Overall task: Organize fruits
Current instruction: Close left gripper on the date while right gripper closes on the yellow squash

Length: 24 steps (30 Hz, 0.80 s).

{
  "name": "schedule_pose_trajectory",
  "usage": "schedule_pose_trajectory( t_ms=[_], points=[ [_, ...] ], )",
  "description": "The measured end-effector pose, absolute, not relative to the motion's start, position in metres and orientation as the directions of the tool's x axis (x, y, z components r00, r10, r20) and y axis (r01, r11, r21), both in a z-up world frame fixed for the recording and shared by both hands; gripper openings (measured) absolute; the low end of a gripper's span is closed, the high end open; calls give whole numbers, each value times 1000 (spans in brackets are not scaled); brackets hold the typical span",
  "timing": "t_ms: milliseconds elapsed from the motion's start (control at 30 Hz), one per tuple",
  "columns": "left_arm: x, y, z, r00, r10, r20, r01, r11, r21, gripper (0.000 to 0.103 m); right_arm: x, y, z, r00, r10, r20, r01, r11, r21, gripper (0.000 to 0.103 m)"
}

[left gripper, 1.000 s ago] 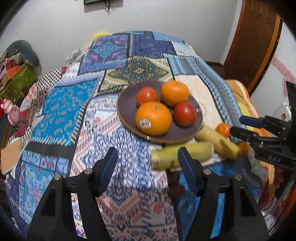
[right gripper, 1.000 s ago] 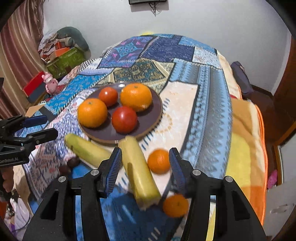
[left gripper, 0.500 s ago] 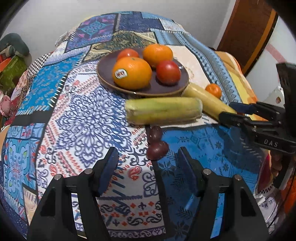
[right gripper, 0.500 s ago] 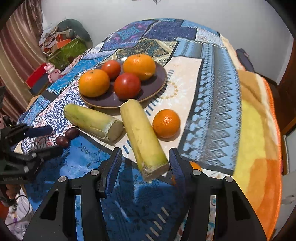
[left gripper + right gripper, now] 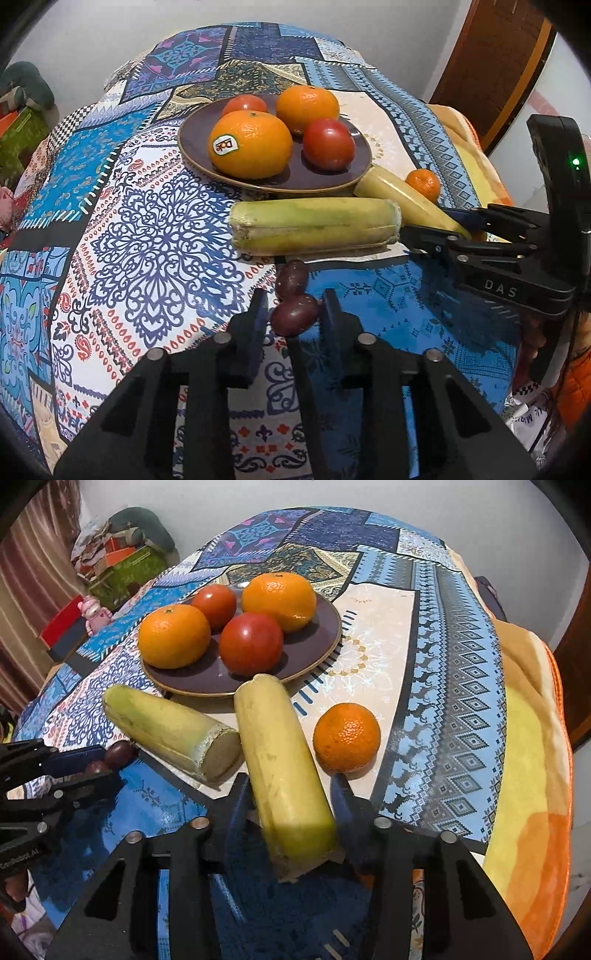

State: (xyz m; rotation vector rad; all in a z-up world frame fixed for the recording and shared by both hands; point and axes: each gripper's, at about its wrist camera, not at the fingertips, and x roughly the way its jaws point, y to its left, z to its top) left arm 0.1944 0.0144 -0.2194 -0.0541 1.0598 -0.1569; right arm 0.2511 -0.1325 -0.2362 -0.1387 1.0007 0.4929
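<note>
A dark plate (image 5: 195, 147) (image 5: 325, 635) holds two oranges and two tomatoes. In front of it lie two yellow-green stalks (image 5: 314, 225) (image 5: 284, 760), a loose small orange (image 5: 346, 736) (image 5: 423, 183) and two dark purple fruits (image 5: 295, 314) (image 5: 291, 278). My left gripper (image 5: 294, 314) has its jaws narrowed around the nearer purple fruit, touching or nearly touching it. My right gripper (image 5: 290, 797) has its jaws closed in on the near end of the right stalk. Each gripper also shows in the other's view: the right (image 5: 454, 225), the left (image 5: 94, 762).
The fruits lie on a patterned blue patchwork cloth (image 5: 147, 236) over a rounded surface. An orange-yellow blanket (image 5: 532, 775) drapes the right side. Boxes and a pink toy (image 5: 94, 611) sit at the far left. A wooden door (image 5: 491, 66) stands at the back right.
Both grippers have moved down and forward. The left one's jaws have narrowed around the near purple fruit; the right one's have narrowed around the stalk's end.
</note>
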Motion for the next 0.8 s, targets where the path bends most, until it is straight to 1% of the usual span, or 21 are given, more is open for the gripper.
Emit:
schedule_pose_trajectory(
  t_ms=[133,300,500,800],
  points=[
    [191,15,-218,475,-164,-864,109,986,-127,27,247,-140,-235,418,374,-828,-458,874,163,33],
    [185,20,-215,480,-162,-862,100,986,-130,26,232,-151,-234,394,402,-826,-440,872,215,32],
    [180,30,-211,495,-137,-858,73,991,-117,26,221,-150,-232,361,403,-841,-478,855,204,33],
    [183,45,-201,523,-122,-843,41,992,-119,26,242,-135,-236,374,380,-846,-474,862,178,33]
  ],
)
